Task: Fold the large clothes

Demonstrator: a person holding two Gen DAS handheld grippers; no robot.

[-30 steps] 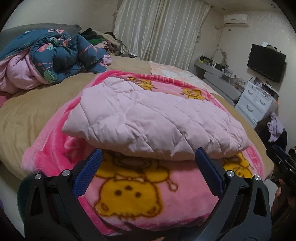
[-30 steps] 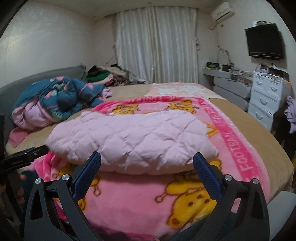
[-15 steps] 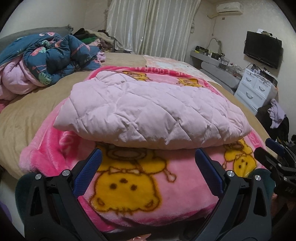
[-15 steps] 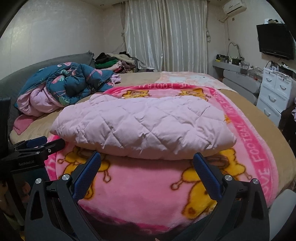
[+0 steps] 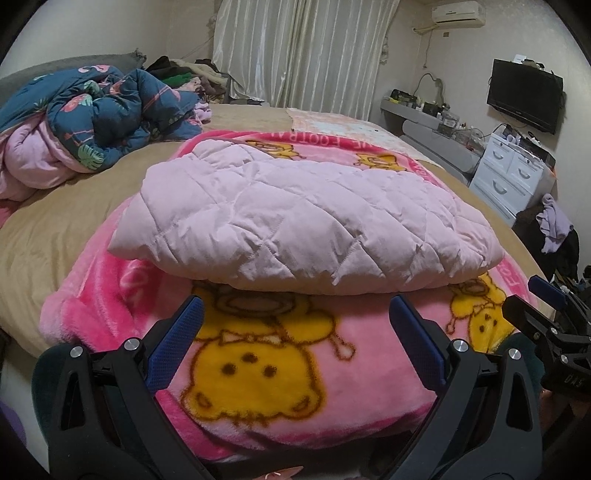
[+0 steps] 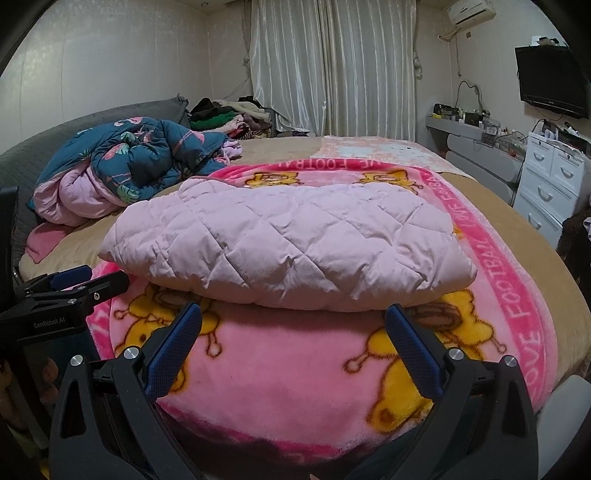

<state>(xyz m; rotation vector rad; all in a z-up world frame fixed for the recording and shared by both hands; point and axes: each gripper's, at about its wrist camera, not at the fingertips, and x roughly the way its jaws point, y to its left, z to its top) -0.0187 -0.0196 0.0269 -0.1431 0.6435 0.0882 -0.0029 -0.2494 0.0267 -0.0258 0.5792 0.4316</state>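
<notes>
A pink blanket (image 5: 295,369) printed with yellow cartoon figures lay spread over the tan bed (image 5: 55,229). A rumpled blue floral comforter (image 6: 147,158) with a pink lining sat heaped near the grey headboard (image 6: 110,118), with a pile of clothes (image 6: 225,114) behind it. White curtains (image 6: 332,66) covered the far wall. A black television (image 5: 524,96) hung above a white drawer unit (image 5: 506,173), and an air conditioner (image 5: 458,14) was mounted high up.

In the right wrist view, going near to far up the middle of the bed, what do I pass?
Right tongs → pink cartoon fleece blanket → folded pale pink quilted garment → tan bedsheet → white pleated curtains.
</notes>
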